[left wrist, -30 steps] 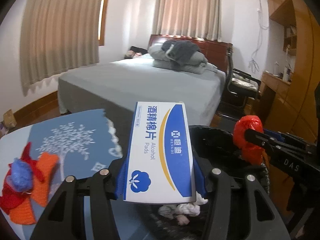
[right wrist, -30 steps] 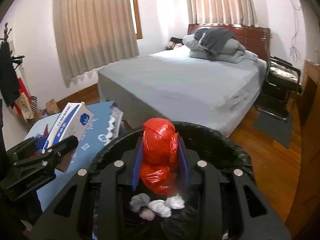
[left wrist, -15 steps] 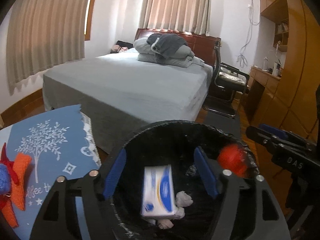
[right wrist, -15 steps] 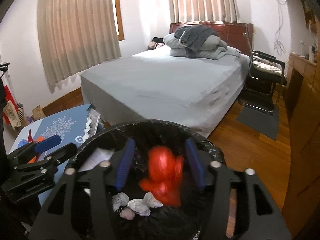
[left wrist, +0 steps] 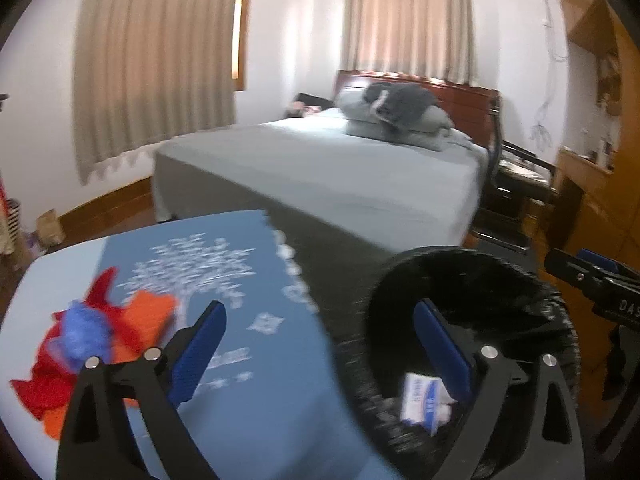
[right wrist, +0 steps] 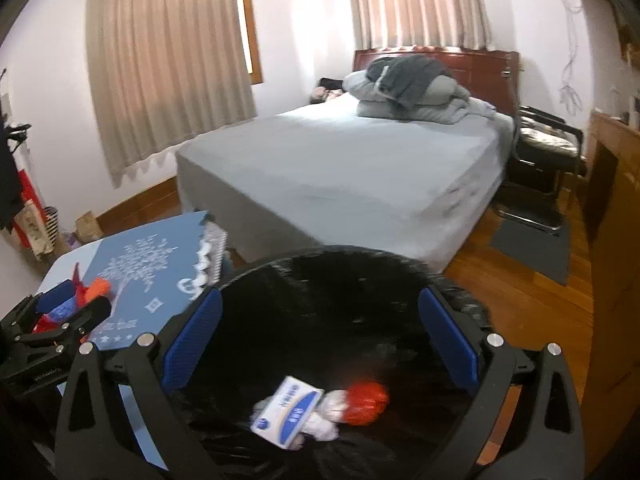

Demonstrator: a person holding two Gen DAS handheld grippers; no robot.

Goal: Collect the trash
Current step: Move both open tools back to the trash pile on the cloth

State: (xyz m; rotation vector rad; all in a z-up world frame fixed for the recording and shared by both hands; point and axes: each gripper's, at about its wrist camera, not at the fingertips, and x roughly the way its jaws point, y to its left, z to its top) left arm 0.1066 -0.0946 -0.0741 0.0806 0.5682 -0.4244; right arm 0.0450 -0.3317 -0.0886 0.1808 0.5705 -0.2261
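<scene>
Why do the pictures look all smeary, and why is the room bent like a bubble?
Left wrist view: motion blur smears the blue cloth and bin; the left hand-held gripper, jaws opening with nothing between, stays sharp. Right wrist view: the box and red bag in the bin look soft. Both views: the fisheye lens curves walls and darkens corners; curtains glow from daylight behind.

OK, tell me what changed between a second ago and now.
Both grippers let go: the left gripper dropped the alcohol pad box and the right gripper dropped the red bag into the black bin, where both now lie. Their fingers are opening, empty. The red and orange cloth stays on the blue mat.
</scene>
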